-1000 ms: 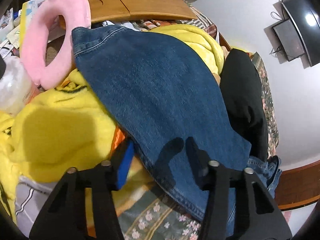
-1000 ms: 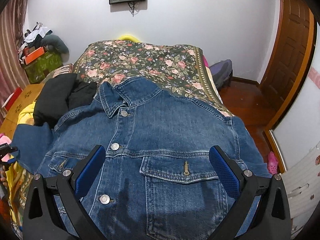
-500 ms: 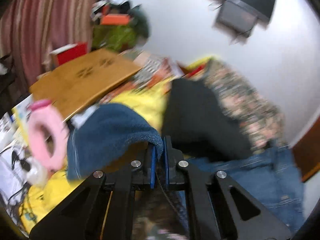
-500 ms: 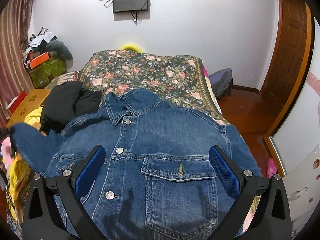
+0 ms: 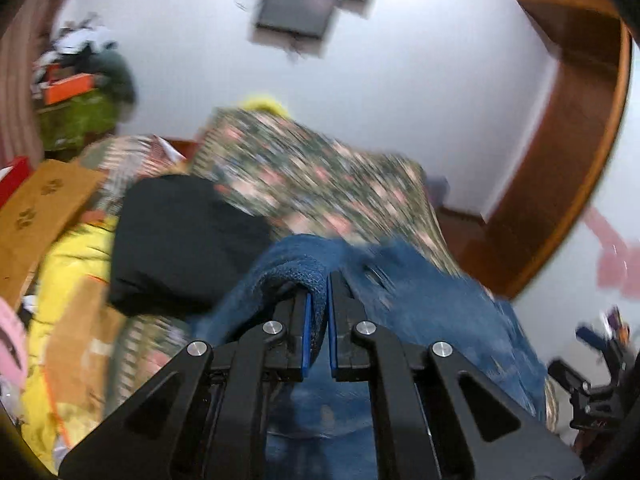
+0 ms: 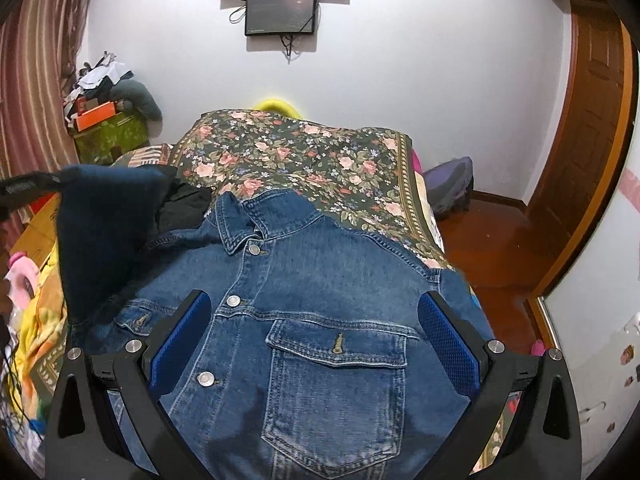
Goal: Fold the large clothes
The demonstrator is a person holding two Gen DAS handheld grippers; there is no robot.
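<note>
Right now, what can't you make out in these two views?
- Left wrist: motion blur smears the floral bedspread and denim jacket.
- Left wrist: the left gripper hides the pinched sleeve edge.
- Right wrist: the jacket hem is cut off below the right gripper.

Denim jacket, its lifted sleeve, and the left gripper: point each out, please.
denim jacket (image 6: 332, 280), right wrist view, chest panel.
lifted sleeve (image 6: 104, 232), right wrist view, raised dark fold.
left gripper (image 5: 318, 320), left wrist view, between fingertips clamping denim.
</note>
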